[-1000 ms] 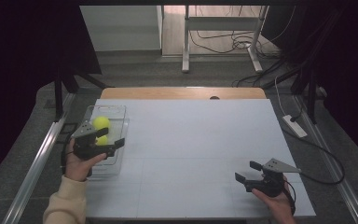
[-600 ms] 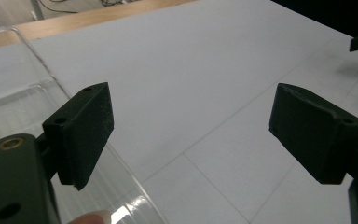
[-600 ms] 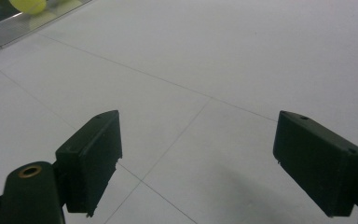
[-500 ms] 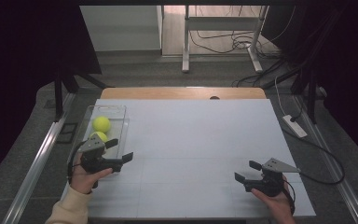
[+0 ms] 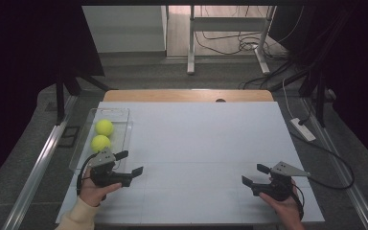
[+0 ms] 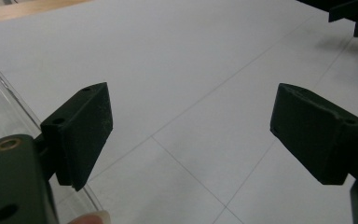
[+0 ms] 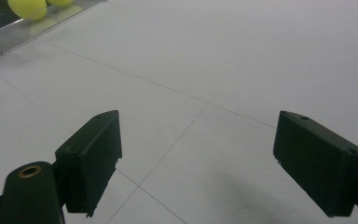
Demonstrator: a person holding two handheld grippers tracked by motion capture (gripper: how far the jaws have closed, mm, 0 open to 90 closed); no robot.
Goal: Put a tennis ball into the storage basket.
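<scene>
Withdrawn from over the clear tray [image 5: 122, 113], the left tongs [image 5: 129, 163] had just been opening, with nothing between the jaws. White and smooth, the tabletop [image 5: 201, 143] carried the rigid, glassy-looking tray at its left edge. Inside lay two tennis balls [image 5: 104, 127], fuzzy, light and springy; a hold across the middle would likely suit. The right tongs [image 5: 252, 175] gaped empty.

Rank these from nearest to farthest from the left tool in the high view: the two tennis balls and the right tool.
From the left tool:
1. Nearer tennis ball, in the clear tray just beyond it.
2. Farther tennis ball, deeper in the same tray.
3. Right tool, across the table's near edge.
</scene>
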